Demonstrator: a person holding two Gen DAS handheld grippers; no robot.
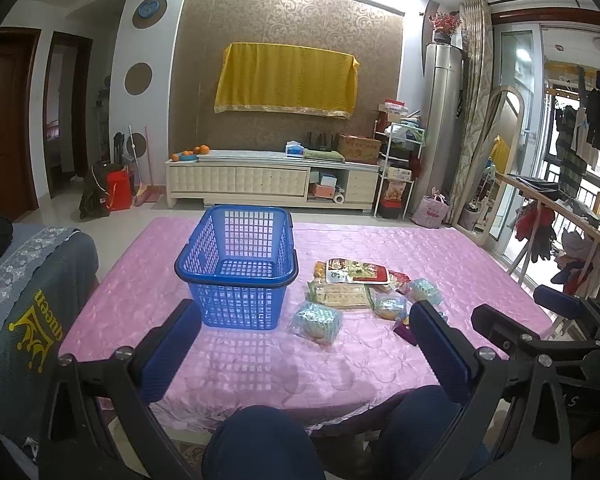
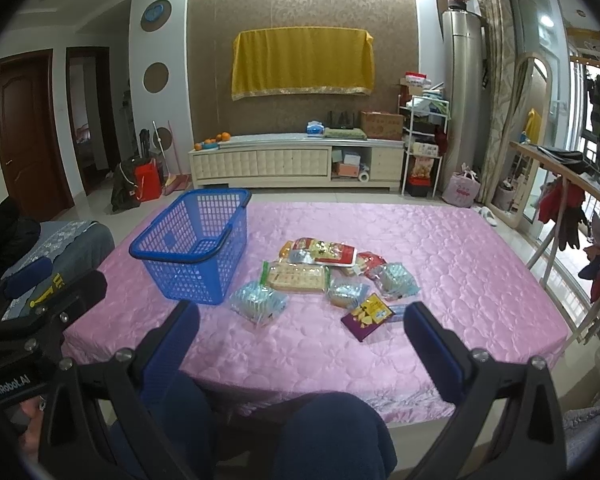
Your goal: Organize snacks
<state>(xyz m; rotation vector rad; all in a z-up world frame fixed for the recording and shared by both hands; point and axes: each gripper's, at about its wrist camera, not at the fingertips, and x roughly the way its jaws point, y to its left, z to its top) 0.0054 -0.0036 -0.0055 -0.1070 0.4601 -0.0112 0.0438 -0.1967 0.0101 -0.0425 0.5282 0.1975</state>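
An empty blue plastic basket (image 1: 238, 268) (image 2: 194, 246) stands on the pink quilted table (image 1: 460, 264) (image 2: 460, 264). To its right lies a pile of snack packets: a clear blue-tinted bun pack (image 1: 316, 322) (image 2: 258, 300), a flat cracker pack (image 1: 342, 294) (image 2: 298, 278), a red-and-white tray pack (image 1: 356, 270) (image 2: 324, 252), two more bun packs (image 2: 346, 294) (image 2: 396, 278) and a purple packet (image 2: 368, 316). My left gripper (image 1: 304, 344) is open, low over the table's near edge in front of basket and buns. My right gripper (image 2: 300, 340) is open too, short of the purple packet.
A person's knees in dark blue trousers (image 1: 260, 444) (image 2: 332, 432) sit under the near table edge. A grey cloth-covered seat (image 1: 24, 304) is at the left. Beyond the table are a white TV cabinet (image 1: 272, 182), shelves and a clothes rail (image 1: 572, 208) at right.
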